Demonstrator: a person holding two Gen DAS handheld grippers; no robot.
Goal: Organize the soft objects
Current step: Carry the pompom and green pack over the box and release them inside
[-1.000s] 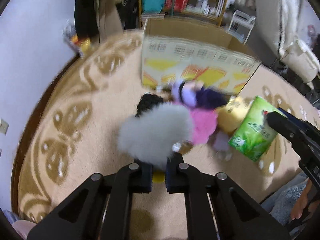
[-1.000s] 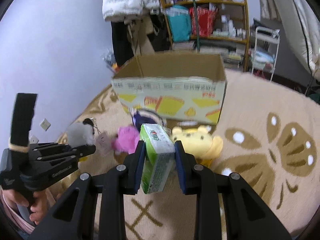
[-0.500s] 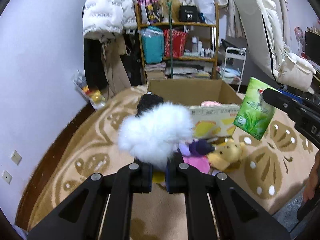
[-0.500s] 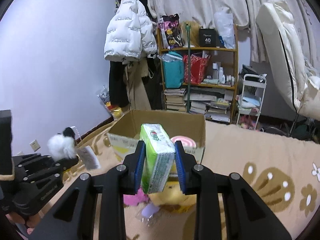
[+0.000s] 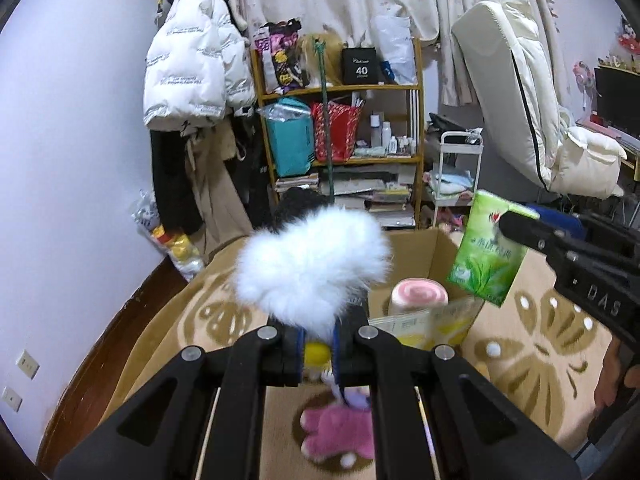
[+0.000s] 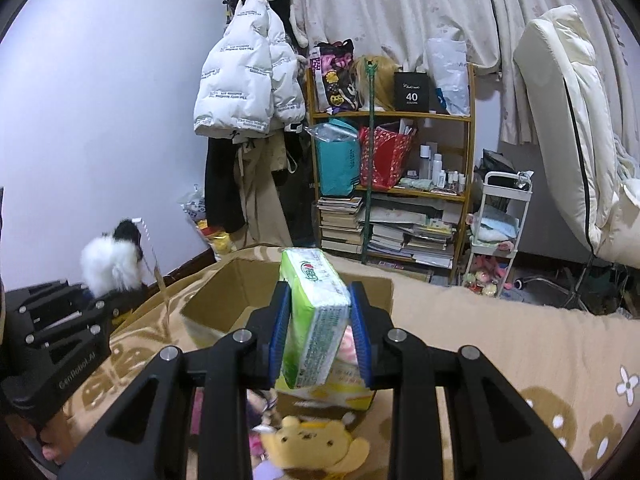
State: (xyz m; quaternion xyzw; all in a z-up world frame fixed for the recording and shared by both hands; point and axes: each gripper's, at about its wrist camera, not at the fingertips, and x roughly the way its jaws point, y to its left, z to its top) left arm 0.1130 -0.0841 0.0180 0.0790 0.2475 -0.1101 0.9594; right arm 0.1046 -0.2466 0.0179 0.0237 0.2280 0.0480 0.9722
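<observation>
Transport step under way: left tongs (image 5: 316,334) clamp white fluffy toy (image 5: 312,268), right tongs (image 6: 320,338) clamp green tissue pack (image 6: 316,316), both raised near cardboard box (image 6: 236,288). Next: carry over opening, release.

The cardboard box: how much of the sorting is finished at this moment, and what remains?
Done: one pink-and-white rolled item already lies inside the cardboard box. In hand: the left claw is shut on a white fluffy toy, and the right claw is shut on a green tissue pack, both raised near the box. Left: the yellow plush and pink plush lie on the carpet.
</observation>
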